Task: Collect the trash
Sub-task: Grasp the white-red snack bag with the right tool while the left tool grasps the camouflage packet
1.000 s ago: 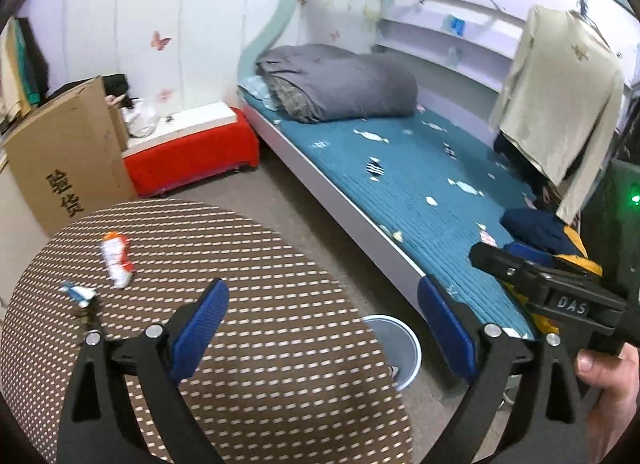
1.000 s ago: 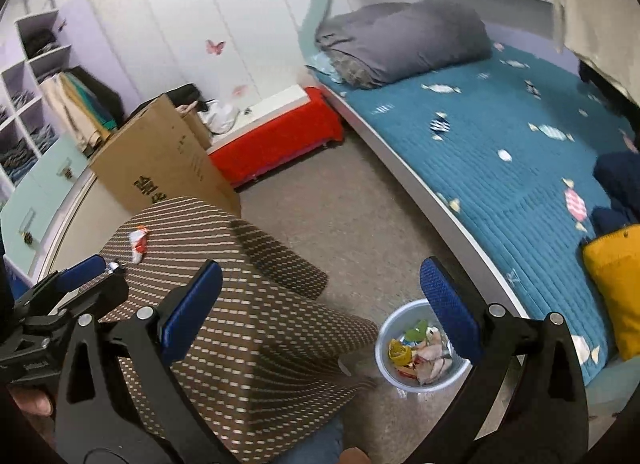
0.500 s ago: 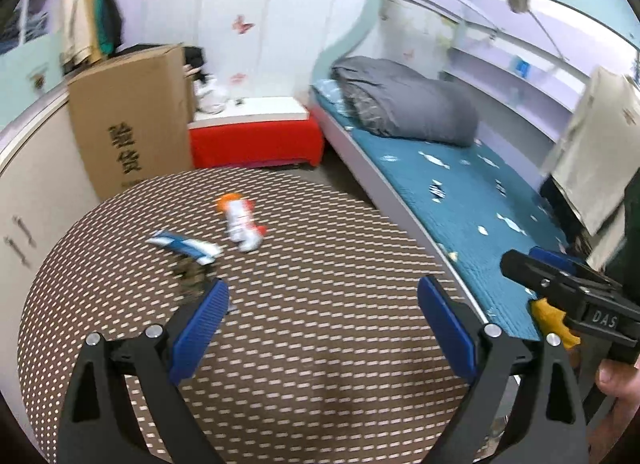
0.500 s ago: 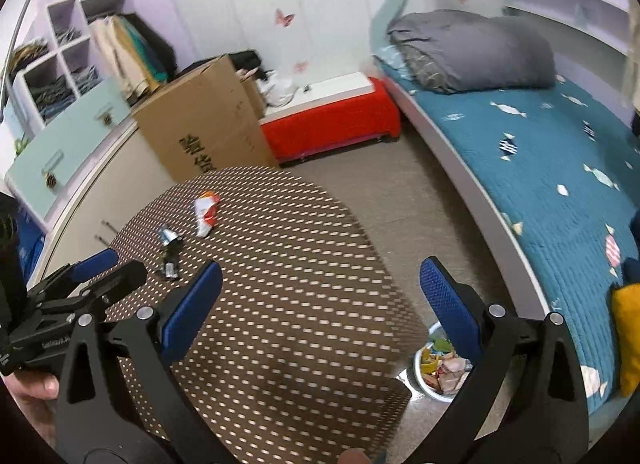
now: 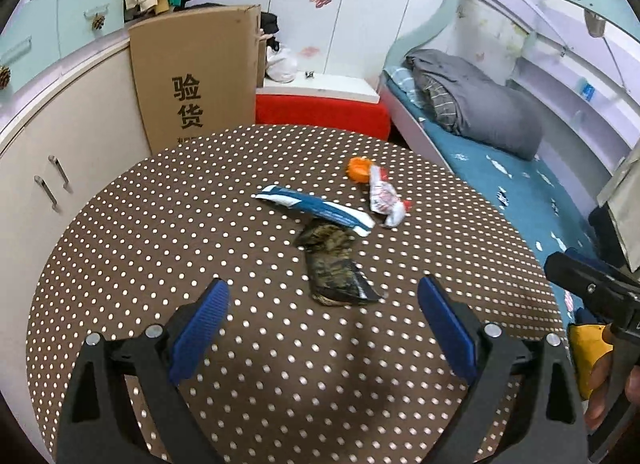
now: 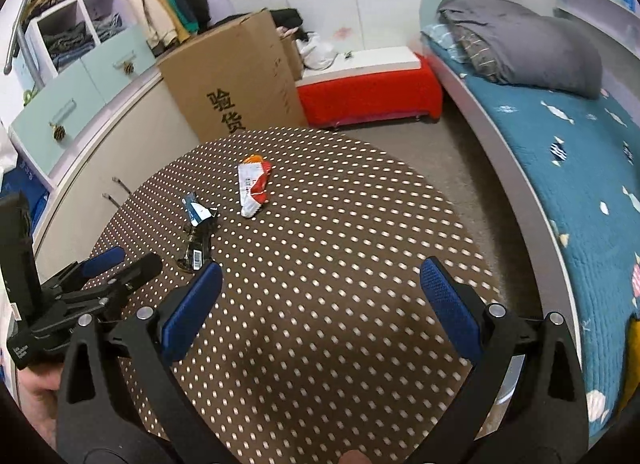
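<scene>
Three pieces of trash lie on the round brown dotted table (image 5: 160, 248): a dark crumpled wrapper (image 5: 334, 270), a blue-and-white wrapper (image 5: 316, 211) and a white-and-red wrapper (image 5: 384, 196) with an orange end. My left gripper (image 5: 322, 326) is open just short of the dark wrapper, holding nothing. My right gripper (image 6: 320, 304) is open over the table's near half; the dark wrapper (image 6: 198, 244), blue wrapper (image 6: 196, 211) and white-and-red wrapper (image 6: 253, 188) lie ahead to its left. The left gripper (image 6: 96, 272) also shows at the left edge of the right wrist view.
A tall cardboard box (image 5: 196, 76) stands behind the table beside a beige cabinet (image 5: 48, 160). A red bench (image 5: 320, 112) sits farther back. A bed with a teal cover (image 6: 580, 168) and grey duvet (image 6: 520, 40) runs along the right, with floor (image 6: 460, 168) between.
Both views have swung left and down from the bed and the floor bin onto the table. The trash pieces are now closer and nearer centre. Both grippers stay open.
</scene>
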Motion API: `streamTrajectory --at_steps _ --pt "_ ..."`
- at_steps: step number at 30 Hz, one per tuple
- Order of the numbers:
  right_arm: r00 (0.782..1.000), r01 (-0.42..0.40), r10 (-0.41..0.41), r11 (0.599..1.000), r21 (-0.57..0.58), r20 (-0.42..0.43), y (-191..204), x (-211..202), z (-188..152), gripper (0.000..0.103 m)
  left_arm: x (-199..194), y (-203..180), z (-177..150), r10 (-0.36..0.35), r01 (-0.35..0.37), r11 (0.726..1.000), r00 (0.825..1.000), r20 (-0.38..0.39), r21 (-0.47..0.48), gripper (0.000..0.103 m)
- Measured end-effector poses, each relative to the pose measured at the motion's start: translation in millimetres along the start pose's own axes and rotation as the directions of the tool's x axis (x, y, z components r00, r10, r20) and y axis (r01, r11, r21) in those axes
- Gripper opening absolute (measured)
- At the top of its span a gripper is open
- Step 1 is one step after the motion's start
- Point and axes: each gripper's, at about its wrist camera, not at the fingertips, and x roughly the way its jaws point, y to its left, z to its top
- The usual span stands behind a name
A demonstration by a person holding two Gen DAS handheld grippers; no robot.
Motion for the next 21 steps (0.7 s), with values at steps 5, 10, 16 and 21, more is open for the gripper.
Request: streamTrajectory --at_steps 5,10,16,21 --pt "0.999 -0.020 0.018 0.999 -0.029 -0.037 10 37 14 0.097 24 0 6 0.015 -0.015 1.000 1.000 -0.012 0.015 0.093" --pt "0.998 -0.035 0.031 0.997 -0.073 -0.063 27 79 33 0.097 42 1 7 0.048 -0.048 0.999 0.999 -0.023 0.026 0.093" --pt "0.994 -0.045 0.026 0.984 -0.175 -0.110 58 124 49 0.058 50 -3 4 0.050 -0.049 0.998 0.998 -0.030 0.039 0.078" --pt "0.994 -0.029 0.002 0.966 -0.257 -0.105 76 133 44 0.026 50 -14 5 0.036 -0.034 0.997 0.999 -0.027 0.076 0.030"
